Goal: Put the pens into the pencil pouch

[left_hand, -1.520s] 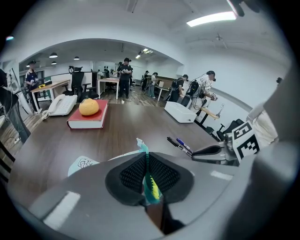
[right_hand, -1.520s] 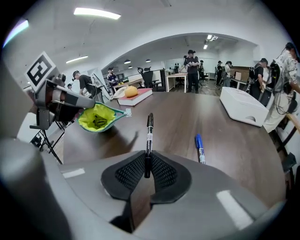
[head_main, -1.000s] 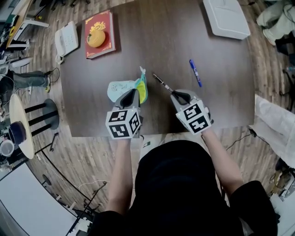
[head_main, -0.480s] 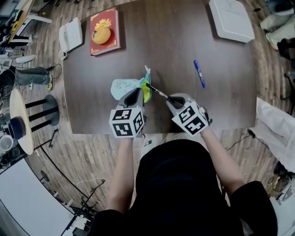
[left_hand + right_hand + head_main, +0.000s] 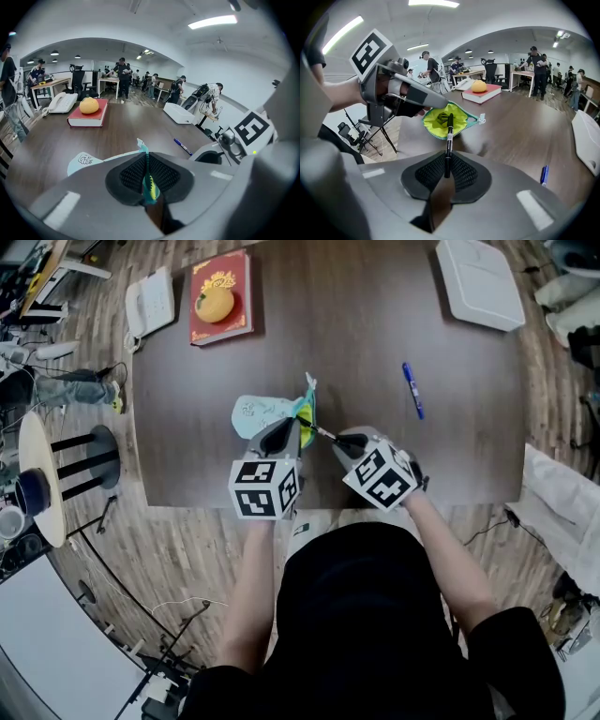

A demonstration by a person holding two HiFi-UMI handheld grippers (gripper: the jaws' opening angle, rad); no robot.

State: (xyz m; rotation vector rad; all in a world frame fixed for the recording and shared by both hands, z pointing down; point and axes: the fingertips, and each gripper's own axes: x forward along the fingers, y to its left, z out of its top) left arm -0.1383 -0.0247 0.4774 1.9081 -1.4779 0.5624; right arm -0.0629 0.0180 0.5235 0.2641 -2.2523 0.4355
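The right gripper (image 5: 345, 440) has swung left across the bench (image 5: 375, 324), its fingers (image 5: 464, 174) nipped tight on the black pen (image 5: 449, 140). The pen's tip is now at the yellow-lined mouth of the pencil pouch (image 5: 443, 121), centre frame, so it looks ready to drop in. The left gripper (image 5: 286, 435) pinches the pouch's zip edge. A blue pen (image 5: 412, 390) lies at upper right and has yet to go in.

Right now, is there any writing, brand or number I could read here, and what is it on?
Nothing reads clearly.
pencil pouch: small dark scribble print, too blurred to read.
red book: gold cover design, too small to read.
black pen: white band, any print illegible.
Cubes on left gripper and right gripper: black-and-white square patterns, no words.
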